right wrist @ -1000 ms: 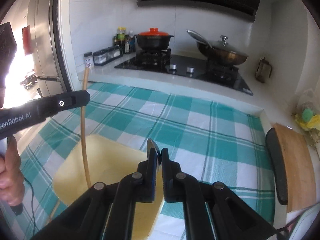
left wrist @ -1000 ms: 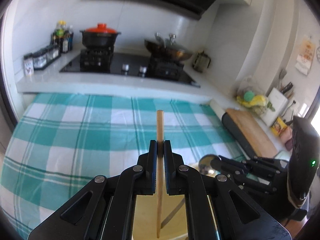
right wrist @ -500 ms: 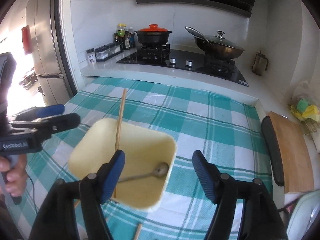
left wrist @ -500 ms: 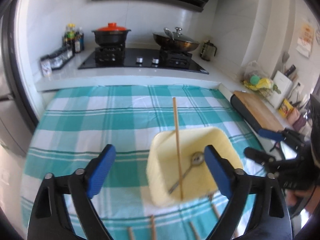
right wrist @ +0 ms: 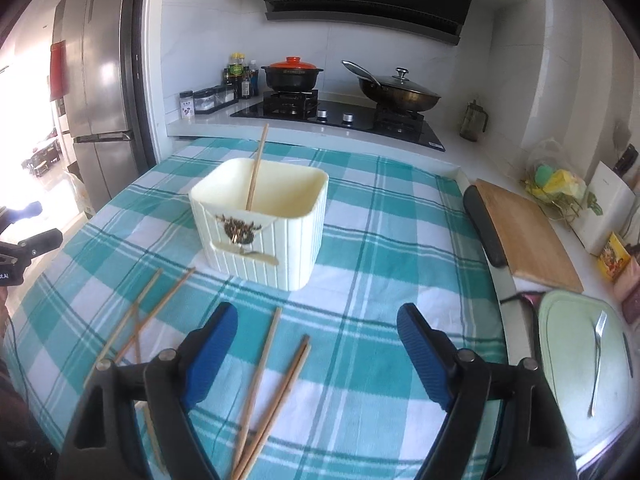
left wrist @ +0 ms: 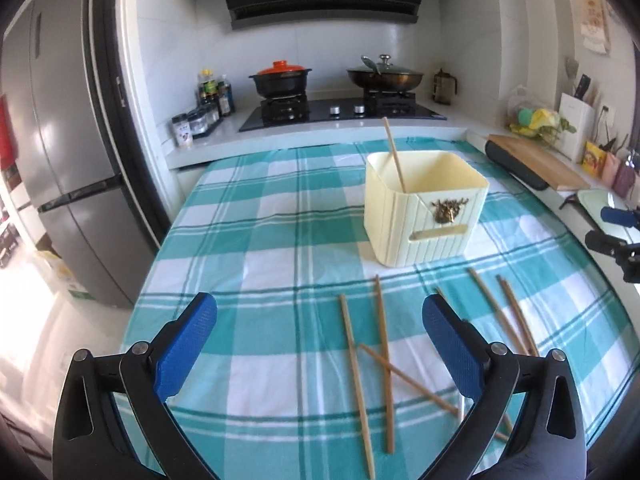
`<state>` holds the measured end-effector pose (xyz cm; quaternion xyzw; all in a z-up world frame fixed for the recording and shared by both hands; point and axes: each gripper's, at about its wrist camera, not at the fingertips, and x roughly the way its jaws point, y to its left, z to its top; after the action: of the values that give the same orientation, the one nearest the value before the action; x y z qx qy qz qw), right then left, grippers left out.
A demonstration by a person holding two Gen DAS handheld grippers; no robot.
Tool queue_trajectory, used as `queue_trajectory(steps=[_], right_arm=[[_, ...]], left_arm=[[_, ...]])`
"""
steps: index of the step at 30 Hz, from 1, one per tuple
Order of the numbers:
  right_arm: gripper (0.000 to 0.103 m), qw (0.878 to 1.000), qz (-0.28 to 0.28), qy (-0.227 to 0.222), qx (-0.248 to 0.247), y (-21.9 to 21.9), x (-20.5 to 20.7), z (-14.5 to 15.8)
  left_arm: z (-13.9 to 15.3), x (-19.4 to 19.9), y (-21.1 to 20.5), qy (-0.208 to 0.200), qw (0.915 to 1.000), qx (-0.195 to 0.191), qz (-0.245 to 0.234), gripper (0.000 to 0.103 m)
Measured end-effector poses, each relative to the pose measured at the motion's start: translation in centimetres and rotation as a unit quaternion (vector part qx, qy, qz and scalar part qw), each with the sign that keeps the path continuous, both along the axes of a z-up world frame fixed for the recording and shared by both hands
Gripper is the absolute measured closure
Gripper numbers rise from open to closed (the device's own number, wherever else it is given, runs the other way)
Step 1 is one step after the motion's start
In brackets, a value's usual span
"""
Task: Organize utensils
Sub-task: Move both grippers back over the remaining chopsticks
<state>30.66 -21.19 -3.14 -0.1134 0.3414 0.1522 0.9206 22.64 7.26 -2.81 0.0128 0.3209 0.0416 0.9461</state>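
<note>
At the centre of both views stands the cream holder [left wrist: 424, 208] on the checked cloth [left wrist: 256, 240], a single chopstick [left wrist: 394, 156] leaning up out of it toward the stove [left wrist: 344, 110]; a dark ornament shows on its ribbed front wall. Across the bottom of the left wrist view the left gripper [left wrist: 316, 344] has its jaws spread far apart and opening, nothing between the blue pads [left wrist: 184, 344] (only cloth and loose sticks lie beyond them). Loose chopsticks [left wrist: 384, 360] lie scattered on the cloth in the lower middle and lower right of that view, two roughly parallel and one crossing them, with a further pair [left wrist: 508, 312] toward the right. Low in the right wrist view the right gripper [right wrist: 316, 344] is also wide and opening, its pads bare, with a few chopsticks lying on the cloth below and between them in the picture. More sticks lie crossed at the lower left there. On the right edge of that view a pale green board [right wrist: 580, 364] carries a fork [right wrist: 597, 360], and a wooden board [right wrist: 524, 236] lies above it. At the far right of the left view the other gripper's fingertips [left wrist: 612, 224] show, well apart from the holder. A fridge [left wrist: 60, 160] fills the left side.
</note>
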Motion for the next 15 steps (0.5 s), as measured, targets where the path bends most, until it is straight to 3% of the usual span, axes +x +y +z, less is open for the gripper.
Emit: queue_trajectory(steps=[8,13,15], right_arm=[[0.019,0.995,-0.079,-0.045,0.036,-3.2,-9.2,-4.0],[0.019,0.994,-0.084,-0.052,0.056,-3.5,-13.2,-6.6],[0.019,0.995,-0.072,-0.051,0.052,-3.2,-14.2,-7.1]], left_arm=[[-3.5,-5.3,-2.7,-0.014,0.9999,0.001,0.001,0.001],[-5.6,-6.1,-3.8,0.043,0.9985,-0.028,-0.019,0.001],[-6.0,-6.7,-3.8,0.050,0.9966,-0.059,-0.030,0.001]])
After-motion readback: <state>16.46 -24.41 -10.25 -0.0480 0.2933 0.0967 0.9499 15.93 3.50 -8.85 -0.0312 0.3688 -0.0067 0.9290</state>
